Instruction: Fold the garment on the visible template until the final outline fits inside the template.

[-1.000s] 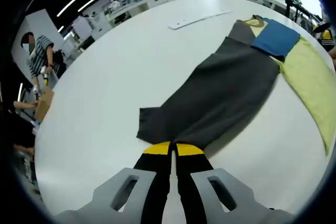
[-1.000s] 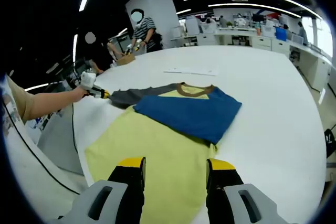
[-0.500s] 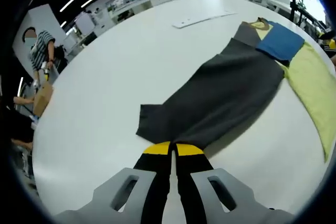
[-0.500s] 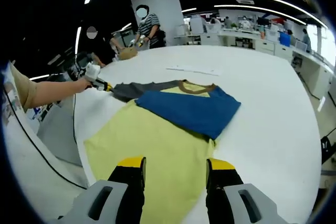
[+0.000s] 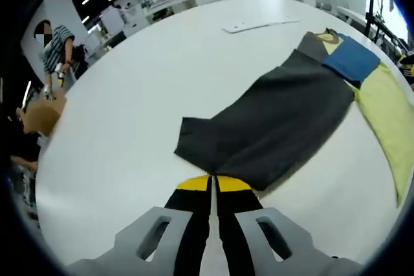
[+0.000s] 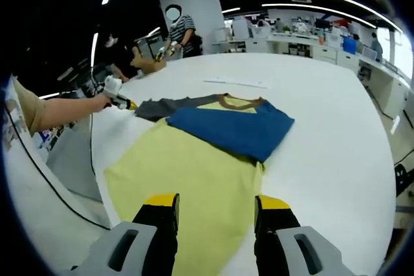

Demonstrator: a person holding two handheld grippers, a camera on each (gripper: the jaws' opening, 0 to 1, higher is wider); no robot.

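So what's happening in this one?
A person is folding a colour-block shirt spread on a white table. The left gripper is shut on the grey sleeve, holding it stretched out sideways. The right gripper hovers open over the yellow body. The blue sleeve is already folded across the chest. A white strip lies beyond the collar.

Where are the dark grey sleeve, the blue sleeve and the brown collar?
Dark grey fabric sleeve point(image 5: 272, 124): left gripper view, middle of its cloth.
Blue folded sleeve point(image 6: 236, 128): right gripper view, its centre.
Brown ribbed collar point(image 6: 239, 103): right gripper view, front band.
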